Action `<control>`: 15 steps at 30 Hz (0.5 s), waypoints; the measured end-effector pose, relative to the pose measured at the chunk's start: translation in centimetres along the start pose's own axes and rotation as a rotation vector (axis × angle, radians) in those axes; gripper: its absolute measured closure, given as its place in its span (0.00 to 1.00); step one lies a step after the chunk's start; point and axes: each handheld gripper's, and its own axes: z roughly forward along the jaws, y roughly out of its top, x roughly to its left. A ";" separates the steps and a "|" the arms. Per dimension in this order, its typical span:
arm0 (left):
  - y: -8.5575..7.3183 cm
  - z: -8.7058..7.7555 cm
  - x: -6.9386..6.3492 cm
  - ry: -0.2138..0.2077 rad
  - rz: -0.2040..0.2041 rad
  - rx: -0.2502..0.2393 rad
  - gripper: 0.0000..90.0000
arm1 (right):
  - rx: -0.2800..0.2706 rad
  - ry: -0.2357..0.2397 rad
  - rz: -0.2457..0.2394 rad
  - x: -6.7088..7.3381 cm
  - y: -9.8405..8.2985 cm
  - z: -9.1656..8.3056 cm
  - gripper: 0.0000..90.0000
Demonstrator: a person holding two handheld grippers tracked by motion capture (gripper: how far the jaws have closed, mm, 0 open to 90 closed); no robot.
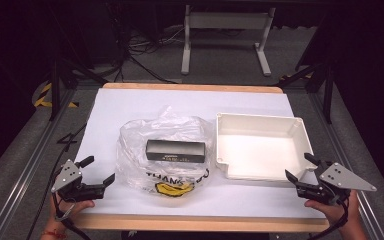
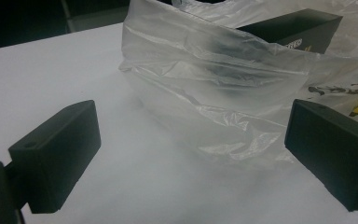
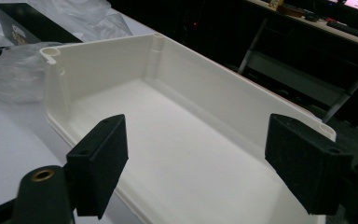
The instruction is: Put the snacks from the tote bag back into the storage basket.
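Dark room behind, a white frame stand point(image 1: 225, 37) and cables on the grey floor past the far edge. White-covered tabletop point(image 1: 130, 107) with a wooden rim. Mid-left on it lies a clear plastic bag point(image 1: 167, 150), crumpled, black lettering and a yellow smiley print on its near side. A black box point(image 1: 175, 150) lies flat at the bag's middle; I can't tell whether it is inside the bag or resting on top. Just right of the bag, close to touching, sits a white plastic tray point(image 1: 260, 145), open side up, nothing in it.

My left gripper point(image 1: 99, 172) sits at the near-left of the tabletop, pointed at the bag, jaws apart, nothing between them. In the left gripper view the bag's point(image 2: 223, 88) folds lie just ahead of the jaws, not touching, and the box point(image 2: 293, 28) shows beyond.

My right gripper point(image 1: 301, 169) is at the tray's near-right corner, jaws apart, gripping nothing. In the right gripper view the jaws frame the tray's point(image 3: 242, 100) interior, with the bag point(image 3: 14, 74) and box point(image 3: 30, 23) at top left.
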 end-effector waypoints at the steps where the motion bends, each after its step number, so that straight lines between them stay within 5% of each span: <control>1: 0.0 0.0 0.0 0.003 0.000 -0.002 0.05 | 0.000 0.011 -0.003 0.1 0.3 0.2 0.24; 15: 0.0 0.2 -0.1 -0.010 -0.001 0.000 0.05 | 0.057 0.149 -0.029 1.7 3.1 4.6 0.20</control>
